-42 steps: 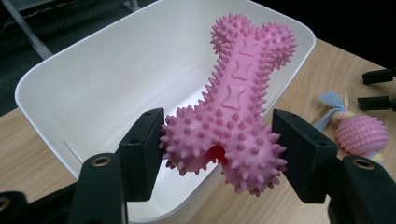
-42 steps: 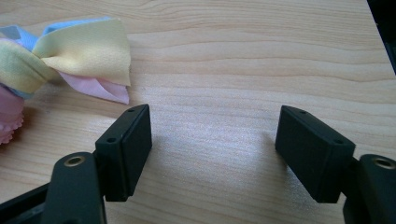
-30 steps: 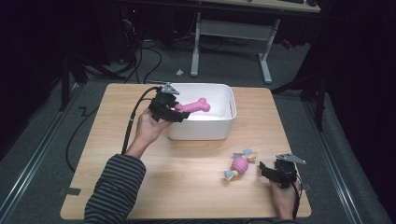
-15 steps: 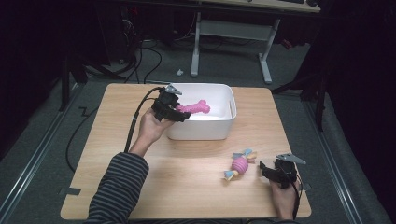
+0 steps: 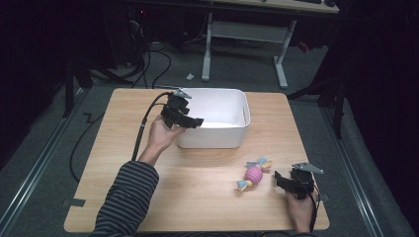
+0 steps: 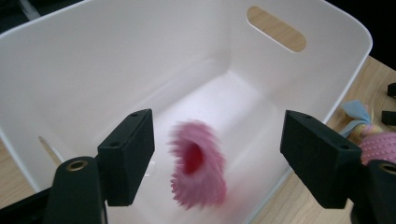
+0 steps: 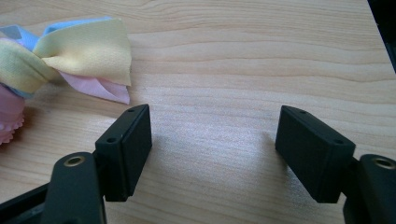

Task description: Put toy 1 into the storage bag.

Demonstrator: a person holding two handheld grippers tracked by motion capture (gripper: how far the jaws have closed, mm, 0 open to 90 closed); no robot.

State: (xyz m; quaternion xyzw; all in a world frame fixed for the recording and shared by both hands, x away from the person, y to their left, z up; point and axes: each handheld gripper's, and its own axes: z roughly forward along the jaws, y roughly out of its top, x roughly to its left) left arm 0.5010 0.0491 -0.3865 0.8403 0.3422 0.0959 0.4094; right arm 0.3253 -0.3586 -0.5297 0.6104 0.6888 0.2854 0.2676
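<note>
Release under way over the white plastic bin (image 5: 225, 129): left gripper (image 6: 217, 154) sits at the bin's near-left rim, its jaws having just been opening, now spread wide with nothing pressed between the pads. Pink ridged toy (image 6: 198, 170) shows blurred in the left gripper view, between the jaws but clear of both, apparently dropping toward the bin floor. In the high view the left gripper (image 5: 187, 120) hangs over the rim and the toy cannot be made out inside. Right gripper (image 5: 282, 179) rests near the table's (image 5: 197, 197) front-right corner, jaws spread and empty over bare wood, seen plainly in the right gripper view (image 7: 212, 154). Candy-shaped toy (image 5: 253, 174) with pastel cloth ends lies just beside it on the table, apart from the jaws; one cloth end (image 7: 81, 49) sits close to one jaw. Risks, as judged: the pink toy may bounce off the bin floor or wall and settle awkwardly, though the walls look tall enough to contain it. Withdrawing the left gripper low could catch the rim and shove the light bin. For the candy-shaped toy, a grab on the loose cloth end alone would likely slip or let the body swing; closing across the round middle looks safer. Its rounded body may roll if nudged first.
</note>
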